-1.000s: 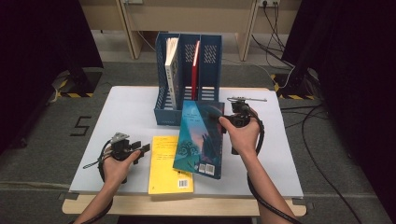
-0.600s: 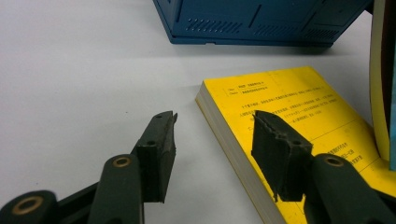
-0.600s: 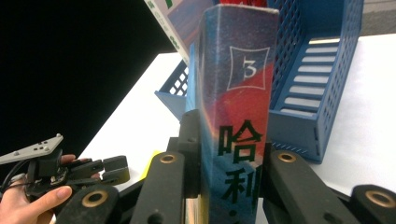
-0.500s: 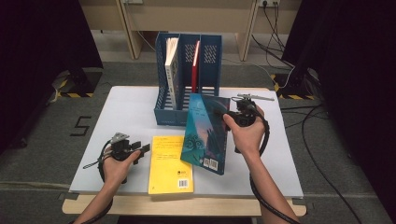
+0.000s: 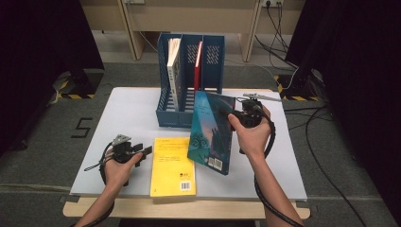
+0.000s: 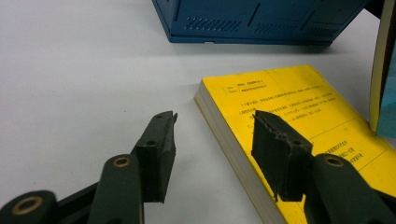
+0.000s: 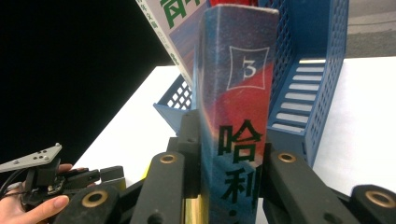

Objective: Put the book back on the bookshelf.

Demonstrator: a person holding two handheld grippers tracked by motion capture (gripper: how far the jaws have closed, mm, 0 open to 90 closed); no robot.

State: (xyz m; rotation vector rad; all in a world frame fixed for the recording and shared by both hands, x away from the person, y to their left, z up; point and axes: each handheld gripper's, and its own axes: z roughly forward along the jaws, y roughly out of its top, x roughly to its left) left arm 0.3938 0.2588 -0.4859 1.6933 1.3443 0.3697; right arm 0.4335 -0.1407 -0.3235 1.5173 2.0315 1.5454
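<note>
While the teal book [image 5: 211, 132] is clamped at its spine by the right gripper [image 5: 236, 118], it is held tilted above the table [image 5: 127, 111], lower corner near the table, just in front of the blue file rack [image 5: 189, 101]. In the right gripper view the jaws are seen closed on both sides of the spine [image 7: 236, 140], marked "3". The rack's right slot [image 7: 299, 107] is seen open just behind the spine; a grey-white book [image 5: 174, 71] and a red book [image 5: 197, 71] are stood in the other slots. The left gripper [image 5: 137, 152] is rested on the table with jaws wide apart, nothing held. One jaw is seen over the left edge of the yellow book [image 6: 299, 121], which is laid flat. Bare tabletop is seen left of it.
</note>
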